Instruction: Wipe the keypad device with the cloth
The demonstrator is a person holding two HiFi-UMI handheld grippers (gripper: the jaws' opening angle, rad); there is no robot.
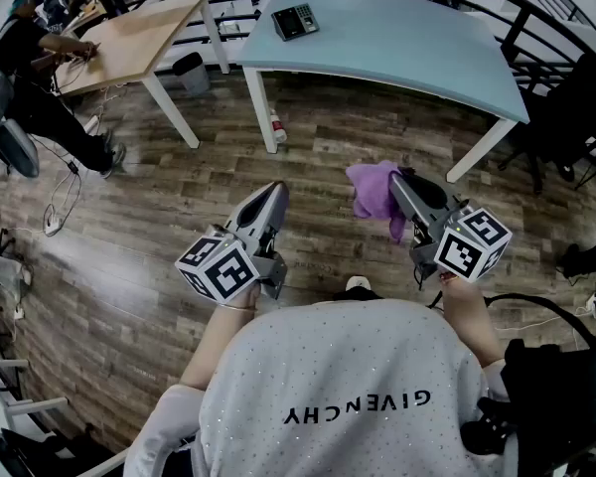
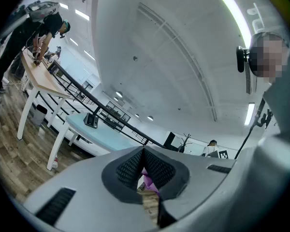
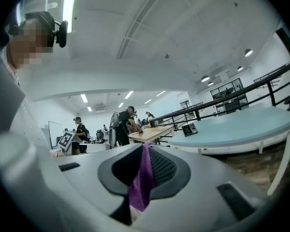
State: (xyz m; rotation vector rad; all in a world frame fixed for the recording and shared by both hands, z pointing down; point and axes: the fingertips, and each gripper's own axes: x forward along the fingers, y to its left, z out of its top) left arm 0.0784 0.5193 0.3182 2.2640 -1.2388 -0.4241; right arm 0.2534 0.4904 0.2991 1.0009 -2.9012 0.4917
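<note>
Cloth [image 1: 374, 185]: purple, pinched between the right gripper [image 1: 399, 177] fingers, hanging from their tips | Keypad device [image 1: 295, 21]: on the blue table [image 1: 407, 48], well ahead of both fingertip pairs, untouched | Left gripper [image 1: 277, 189]: fingers pressed together, nothing clamped, near the cloth

Pale blue surface [image 1: 397, 38], upper centre of head view: the keypad device [image 1: 295, 21] lies flat on it near the left corner. Wooden surface [image 1: 139, 33] at upper left; I cannot make out the items on it. Plank floor [image 1: 179, 197] below: small bottle [image 1: 277, 127] just beside the blue surface's left front leg, dark bin [image 1: 191, 73] between the two surfaces, loose cable [image 1: 65, 202] at left edge.
</note>
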